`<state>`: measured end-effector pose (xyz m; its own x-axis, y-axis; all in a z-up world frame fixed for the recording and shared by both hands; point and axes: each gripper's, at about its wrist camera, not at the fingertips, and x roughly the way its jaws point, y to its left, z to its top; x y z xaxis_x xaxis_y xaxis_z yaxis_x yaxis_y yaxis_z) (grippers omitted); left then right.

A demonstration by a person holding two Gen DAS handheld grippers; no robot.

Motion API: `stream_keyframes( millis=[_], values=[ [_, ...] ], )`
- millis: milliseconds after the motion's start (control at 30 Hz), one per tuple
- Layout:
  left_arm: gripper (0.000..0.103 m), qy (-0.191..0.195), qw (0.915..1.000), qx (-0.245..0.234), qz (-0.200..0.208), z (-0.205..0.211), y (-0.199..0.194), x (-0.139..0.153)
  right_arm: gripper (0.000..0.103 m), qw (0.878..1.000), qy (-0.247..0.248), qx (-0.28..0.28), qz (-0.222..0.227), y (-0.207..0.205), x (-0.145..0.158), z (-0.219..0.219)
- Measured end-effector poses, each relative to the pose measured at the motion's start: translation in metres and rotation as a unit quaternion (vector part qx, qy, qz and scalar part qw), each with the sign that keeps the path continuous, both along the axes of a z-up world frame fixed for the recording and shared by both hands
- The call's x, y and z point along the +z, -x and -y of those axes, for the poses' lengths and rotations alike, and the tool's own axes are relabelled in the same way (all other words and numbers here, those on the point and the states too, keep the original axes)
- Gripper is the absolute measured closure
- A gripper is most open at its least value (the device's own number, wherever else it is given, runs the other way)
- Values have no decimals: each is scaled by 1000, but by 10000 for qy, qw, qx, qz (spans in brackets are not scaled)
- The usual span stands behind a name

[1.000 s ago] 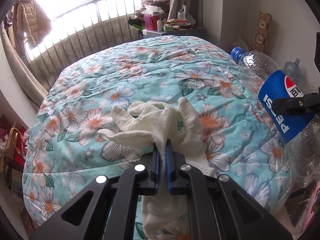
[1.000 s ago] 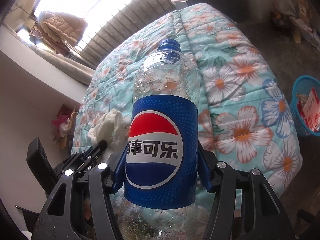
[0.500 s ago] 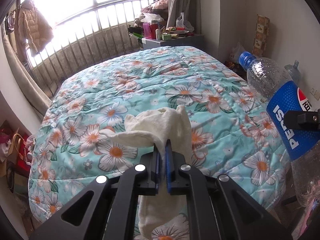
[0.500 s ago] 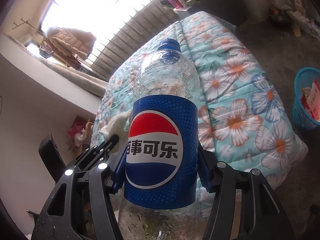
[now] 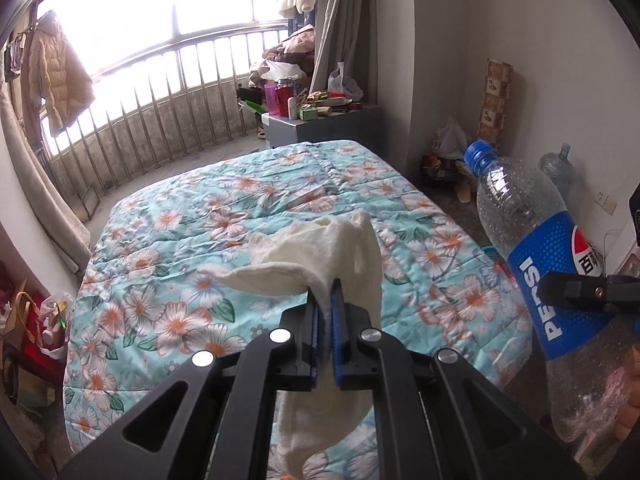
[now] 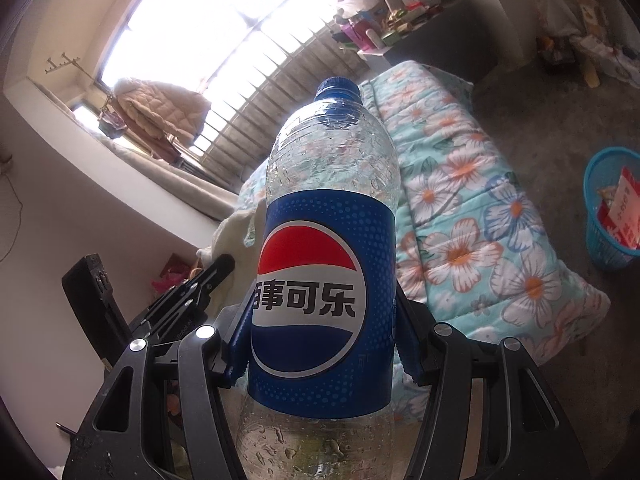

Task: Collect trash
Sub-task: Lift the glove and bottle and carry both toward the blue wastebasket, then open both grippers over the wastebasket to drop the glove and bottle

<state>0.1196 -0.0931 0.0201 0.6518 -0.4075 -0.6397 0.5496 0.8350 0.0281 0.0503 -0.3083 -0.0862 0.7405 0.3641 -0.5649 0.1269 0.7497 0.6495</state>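
Note:
My left gripper (image 5: 325, 312) is shut on a cream-white cloth (image 5: 320, 252), which hangs lifted above the floral bedspread (image 5: 200, 248); part of the cloth droops below the jaws. My right gripper (image 6: 322, 336) is shut on a large empty Pepsi bottle (image 6: 324, 280) with a blue cap, gripped at its blue label. The same bottle (image 5: 536, 264) shows at the right of the left wrist view, with one right finger (image 5: 576, 292) across its label. In the right wrist view the left gripper (image 6: 200, 284) and the cloth (image 6: 232, 232) sit left of the bottle.
A blue mesh bin (image 6: 612, 216) holding red wrappers stands on the floor right of the bed. A cluttered grey cabinet (image 5: 320, 124) sits beyond the bed by the window railing (image 5: 160, 120). Bags (image 5: 36, 320) crowd the floor at the left; a water jug (image 5: 556, 168) stands at the wall.
Both grippers have risen and drawn back from the bed with their loads. The cloth has come off the bedspread. The blue bin has come further into the right wrist view.

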Motion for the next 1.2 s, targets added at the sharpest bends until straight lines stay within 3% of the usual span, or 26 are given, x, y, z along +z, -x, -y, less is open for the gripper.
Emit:
stream_keyframes(
  millis=[233,433,600,833,1000,1033,1133,1200],
  values=[
    [98,326,9965,-745,-204,66,-15,22,47,9956,-168,-920,98,20,-1,53],
    [98,315,9815,-1742,-732,181,-30,15,46,9757,-323,-2167,-45,58,-24,141],
    [97,-35,9587,-2385,-1551,300,-44,-35,46,9492,-504,-3075,-444,87,-70,212],
    [97,-711,9245,-2768,-2524,439,-54,-129,46,9259,-651,-3526,-1189,78,-150,280],
    [97,-856,9151,-2768,-2806,504,-66,-164,43,9191,-401,-3607,-1534,51,-186,330],
    [91,-974,9127,-2749,-2864,517,-69,-173,42,9195,-348,-3580,-1585,47,-191,337],
    [44,-1083,9001,-2633,-3298,542,-76,-196,28,9196,-451,-3474,-1777,25,-221,368],
    [42,-1000,9025,-2490,-3369,549,-80,-206,28,9188,-326,-3427,-1931,16,-237,378]
  ],
)
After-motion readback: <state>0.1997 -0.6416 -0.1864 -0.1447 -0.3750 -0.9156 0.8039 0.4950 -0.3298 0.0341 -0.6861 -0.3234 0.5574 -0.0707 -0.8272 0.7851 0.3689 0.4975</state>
